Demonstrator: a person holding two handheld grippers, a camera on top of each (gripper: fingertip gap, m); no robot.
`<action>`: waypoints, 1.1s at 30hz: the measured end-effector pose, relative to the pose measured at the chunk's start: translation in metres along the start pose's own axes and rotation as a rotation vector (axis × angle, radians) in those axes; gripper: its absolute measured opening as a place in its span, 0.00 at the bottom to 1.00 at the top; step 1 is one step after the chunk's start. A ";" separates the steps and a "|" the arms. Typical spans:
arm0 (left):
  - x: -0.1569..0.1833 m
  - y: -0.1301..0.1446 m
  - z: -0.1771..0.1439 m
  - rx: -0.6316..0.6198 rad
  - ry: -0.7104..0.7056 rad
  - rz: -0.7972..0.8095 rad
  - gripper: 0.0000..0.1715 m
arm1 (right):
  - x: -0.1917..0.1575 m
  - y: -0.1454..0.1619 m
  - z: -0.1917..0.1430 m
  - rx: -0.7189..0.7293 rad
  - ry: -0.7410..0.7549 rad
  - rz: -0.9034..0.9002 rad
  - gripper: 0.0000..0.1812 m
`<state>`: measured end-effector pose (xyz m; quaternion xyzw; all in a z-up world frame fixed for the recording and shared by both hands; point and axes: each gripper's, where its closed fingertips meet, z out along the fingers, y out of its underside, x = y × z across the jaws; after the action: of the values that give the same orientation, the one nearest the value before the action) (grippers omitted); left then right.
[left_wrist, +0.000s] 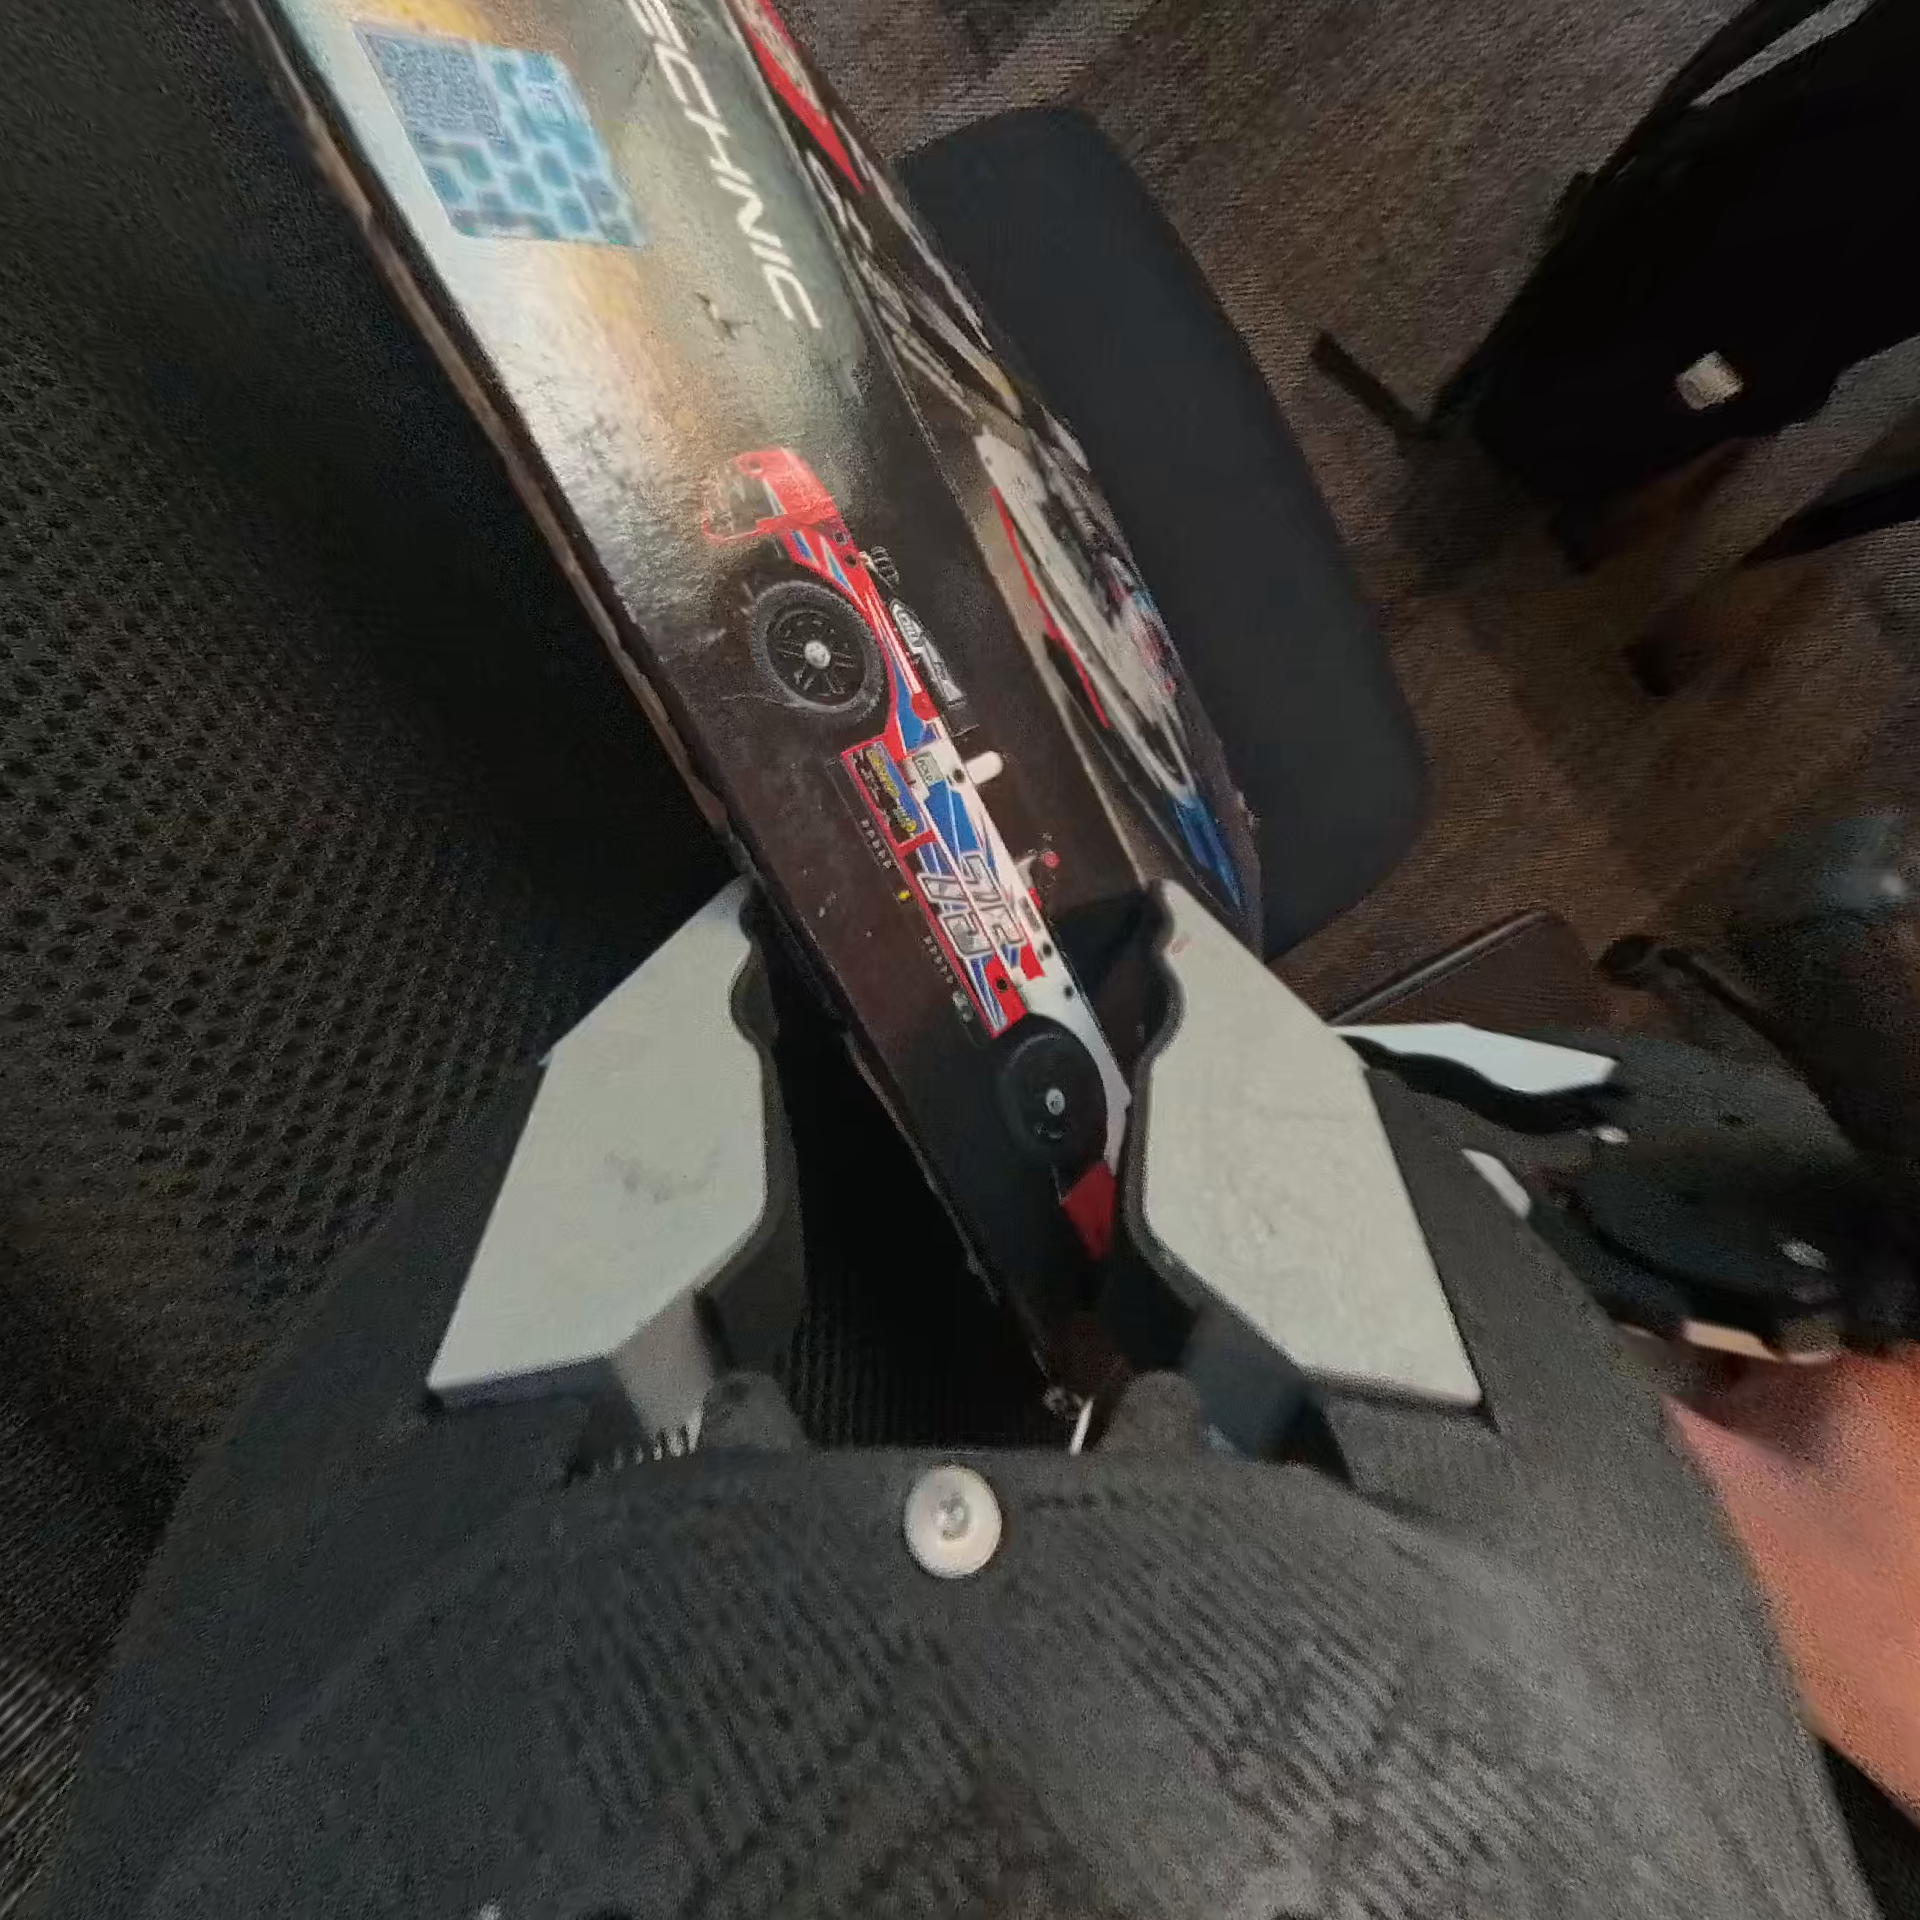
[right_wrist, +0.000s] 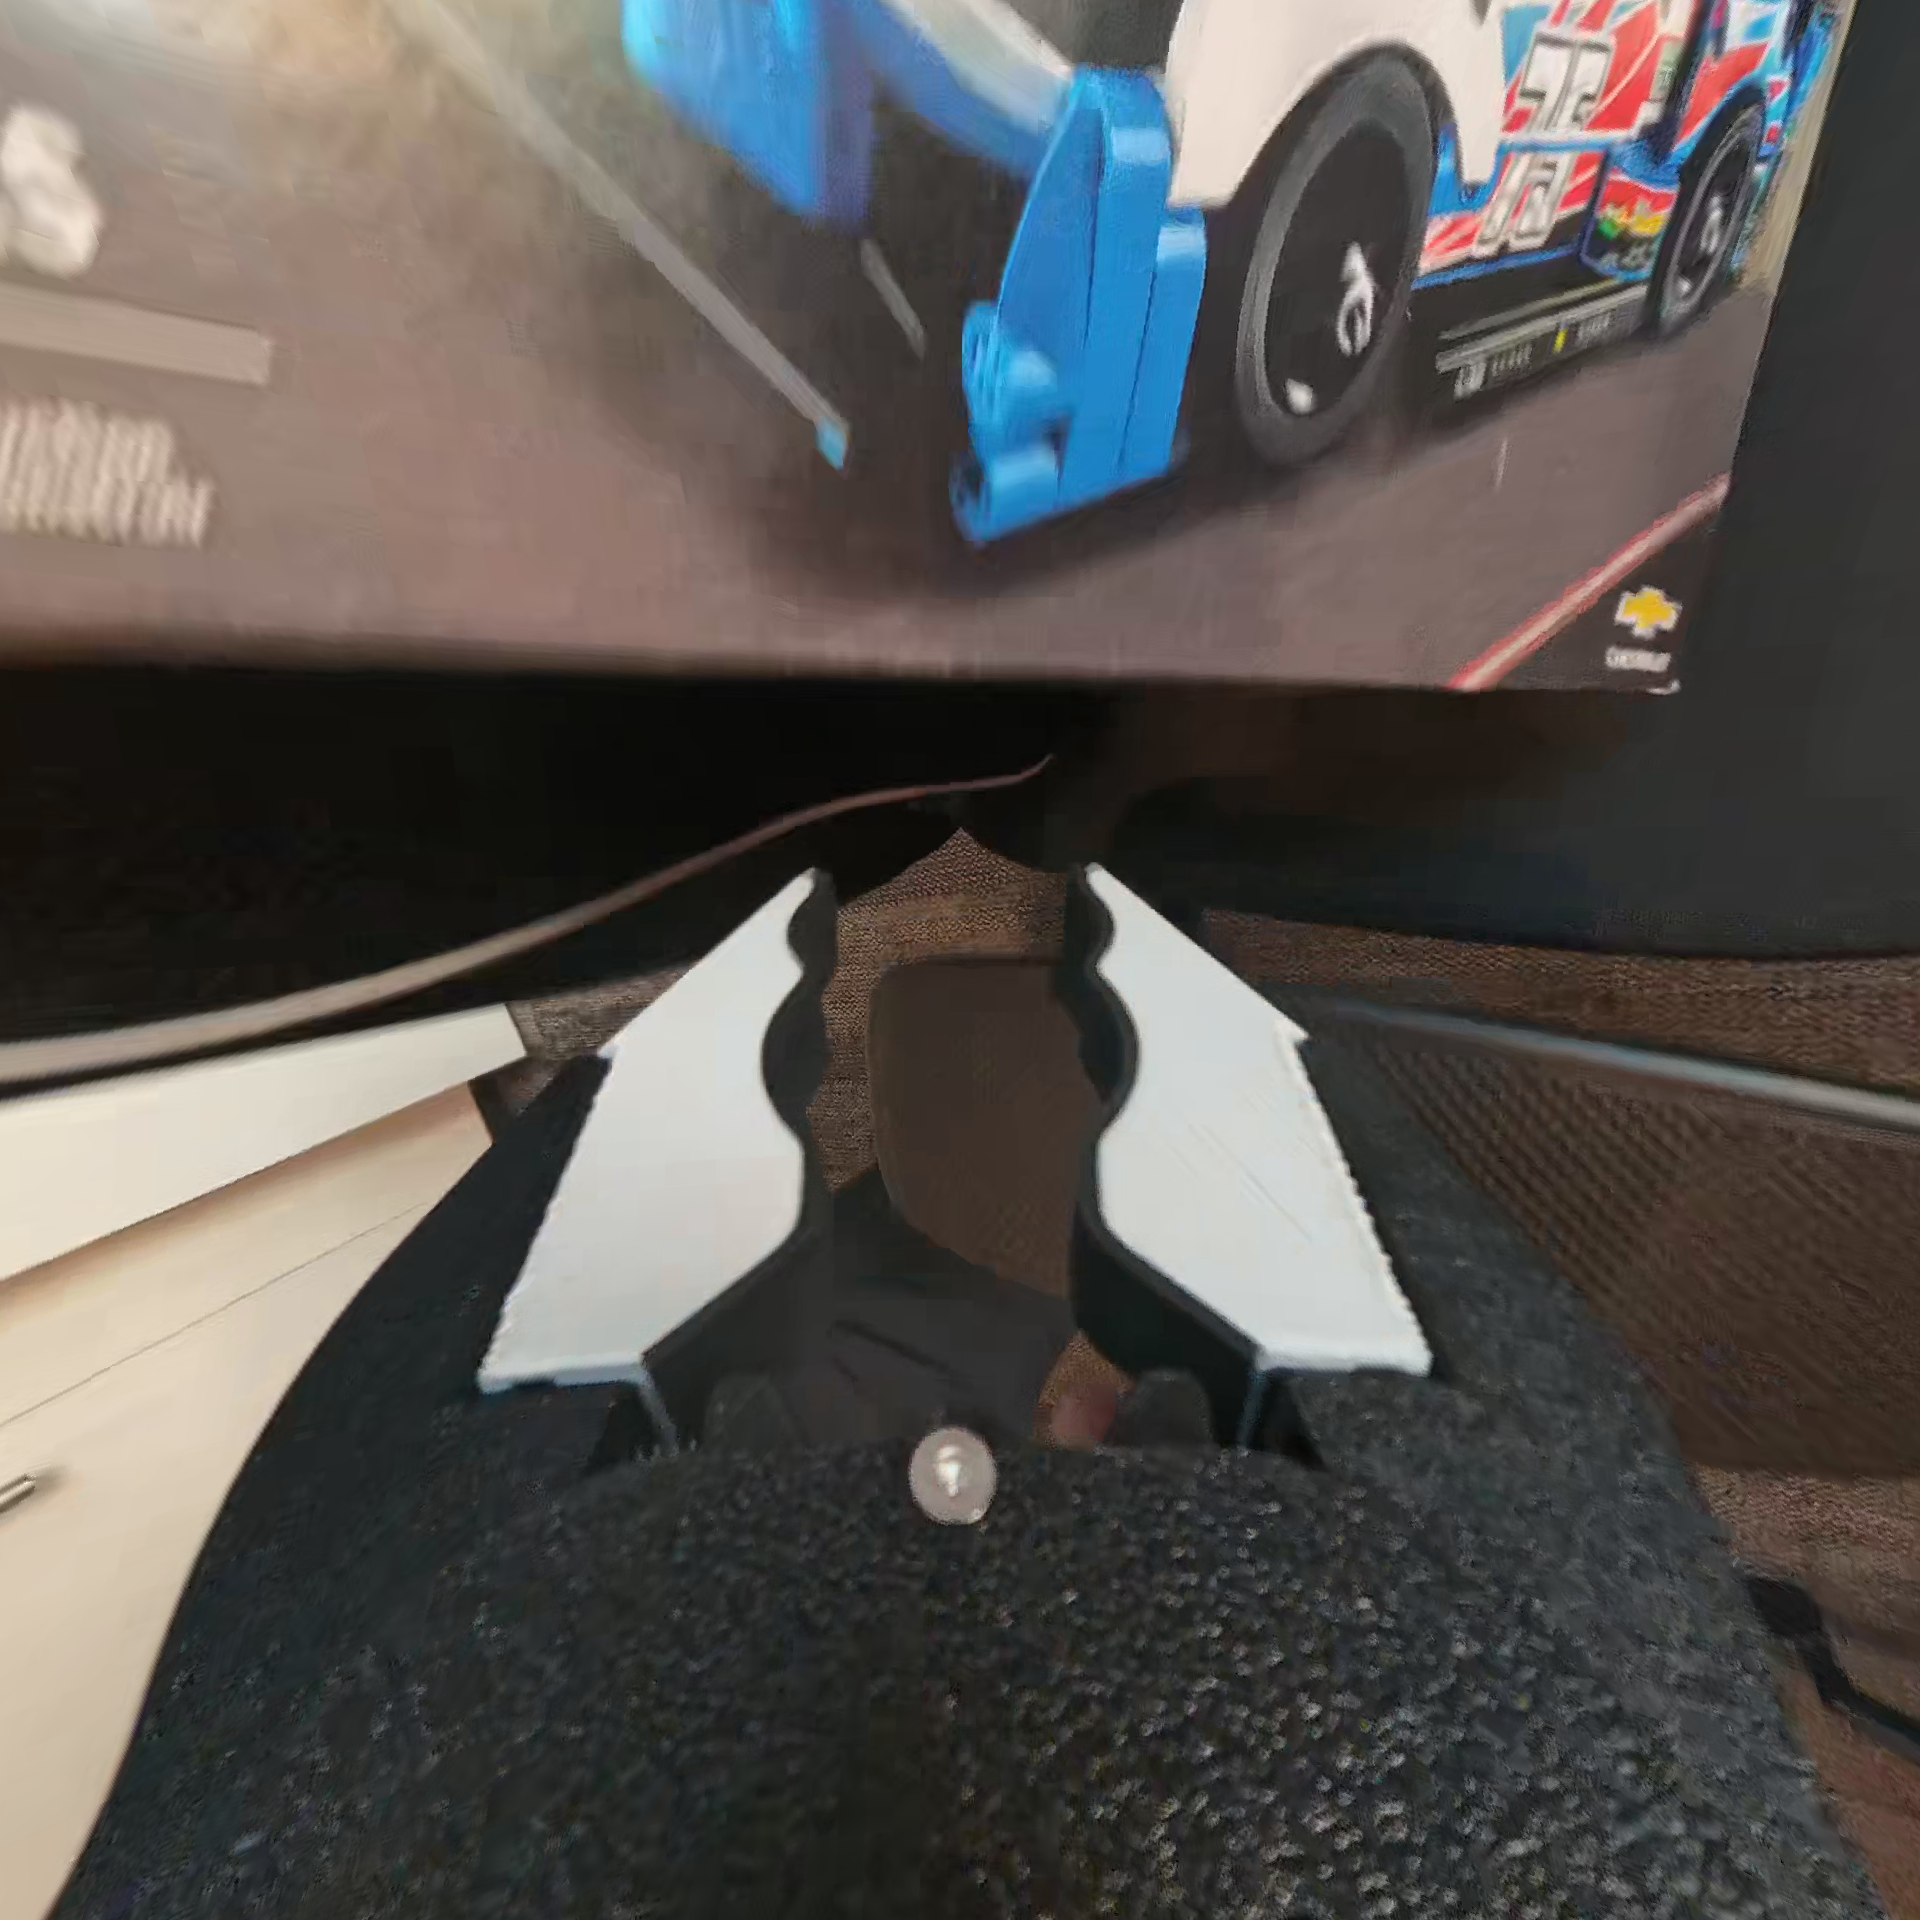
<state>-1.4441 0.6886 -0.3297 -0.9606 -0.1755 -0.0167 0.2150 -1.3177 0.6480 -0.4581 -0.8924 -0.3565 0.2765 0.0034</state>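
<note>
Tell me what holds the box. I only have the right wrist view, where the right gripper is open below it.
Observer: The left gripper does. Its fingertips press the box from both sides.
Operator: Which face is towards that camera?
Observer: A narrow side face, printed with a small race car.
Operator: Anything else on that face?
Observer: A blue patterned sticker near its far end.
Operator: Who shows up there?
Observer: A bare hand, behind the right gripper.

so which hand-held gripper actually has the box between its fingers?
The left hand-held gripper: the printed box passes edge-on between its fingers. The right hand-held gripper is open below the box, with only carpet in its gap.
</note>
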 end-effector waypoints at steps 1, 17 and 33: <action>0.002 0.000 0.002 -0.003 0.030 -0.016 0.38 | 0.001 -0.009 0.007 -0.005 0.010 0.019 0.24; 0.080 -0.055 0.023 0.019 0.459 0.005 0.38 | 0.083 -0.070 -0.074 -0.043 -0.052 -0.530 0.36; 0.114 -0.045 0.045 -0.288 0.220 -0.090 0.13 | 0.108 -0.156 -0.155 -0.138 -0.564 -0.759 0.33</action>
<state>-1.3544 0.7834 -0.3395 -0.9650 -0.1894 -0.1563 0.0922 -1.2754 0.8627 -0.3483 -0.5876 -0.6618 0.4627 -0.0518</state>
